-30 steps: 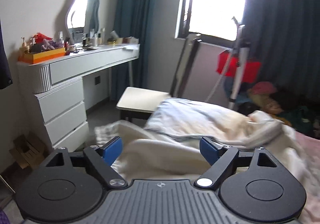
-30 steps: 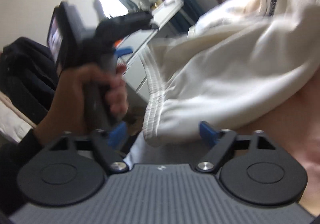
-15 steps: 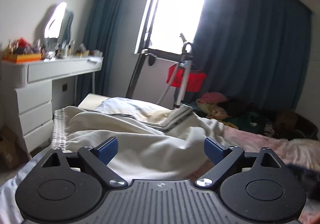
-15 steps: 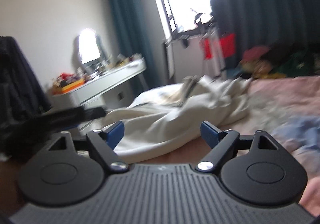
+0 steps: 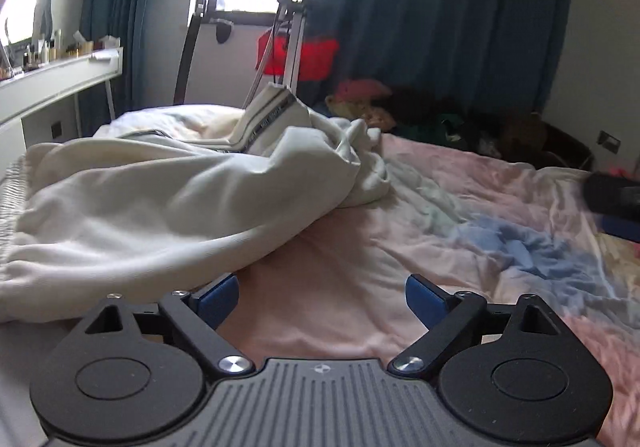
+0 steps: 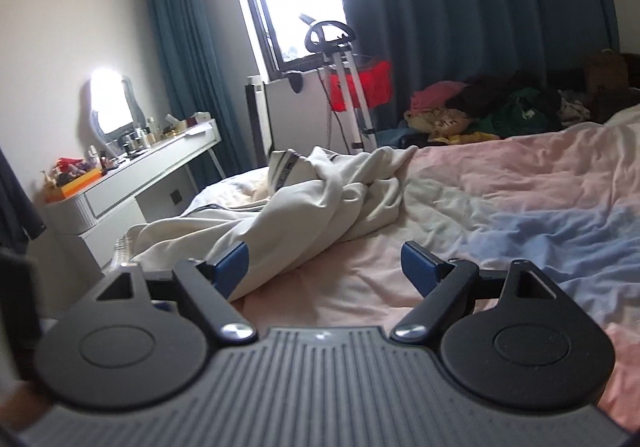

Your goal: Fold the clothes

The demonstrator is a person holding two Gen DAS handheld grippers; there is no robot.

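A cream-white garment (image 5: 160, 207) with a ribbed hem lies crumpled on the left side of the bed; it also shows in the right wrist view (image 6: 304, 215). My left gripper (image 5: 322, 297) is open and empty, low over the pink sheet just right of the garment's near edge. My right gripper (image 6: 324, 267) is open and empty, its left fingertip (image 6: 232, 265) at the garment's near edge. A dark blurred part of the right gripper shows at the right edge of the left wrist view (image 5: 612, 199).
The bed (image 5: 500, 227) has a rumpled pink and blue sheet. A white dresser (image 6: 132, 183) with clutter stands left. A stand with a red bag (image 6: 360, 87) is by the window. A pile of clothes (image 6: 500, 111) lies at the far side.
Both grippers have swung right and down toward the bed. The garment now lies to their left instead of straight ahead. Both stay open.
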